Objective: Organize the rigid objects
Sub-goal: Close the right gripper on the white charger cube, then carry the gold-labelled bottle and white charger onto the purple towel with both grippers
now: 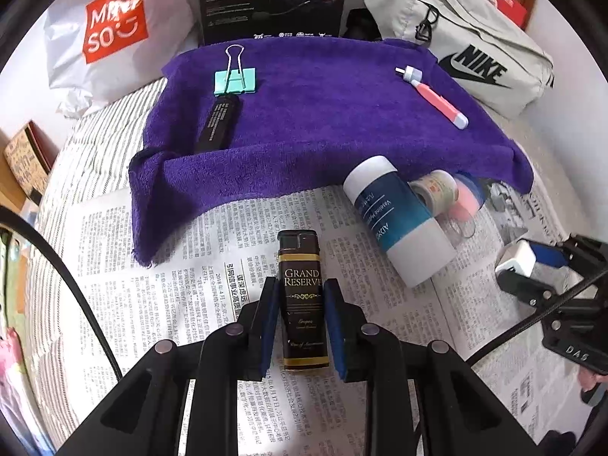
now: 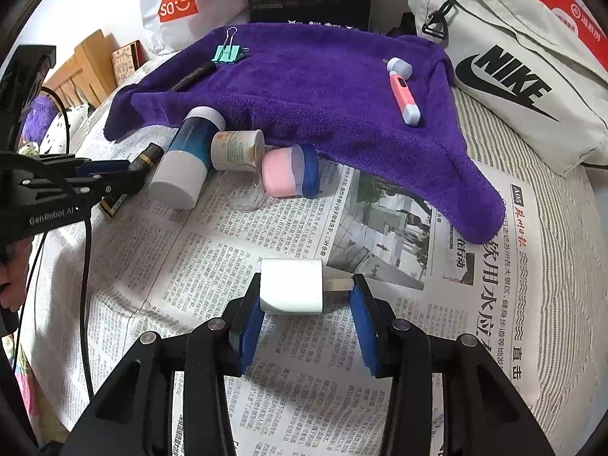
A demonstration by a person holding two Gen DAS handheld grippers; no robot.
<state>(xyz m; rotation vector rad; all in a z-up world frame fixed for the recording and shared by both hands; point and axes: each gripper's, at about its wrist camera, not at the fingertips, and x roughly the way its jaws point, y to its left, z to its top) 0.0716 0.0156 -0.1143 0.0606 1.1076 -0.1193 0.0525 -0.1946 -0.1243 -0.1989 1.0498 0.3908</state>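
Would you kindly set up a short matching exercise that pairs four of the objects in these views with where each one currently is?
Things:
1. brown Grand Reserve lighter
2. white plug adapter
3. mint green binder clip
4. pink jar with blue lid

Places:
A. on the purple towel
B. between the right gripper fingers
C. on the newspaper, at the towel's edge
D. between the left gripper fingers

Pairs: 1-D, 2-B, 3-A, 4-C

My two wrist cameras sit low and close over the newspaper (image 1: 159, 266), both facing the purple towel (image 2: 323, 87) they share.
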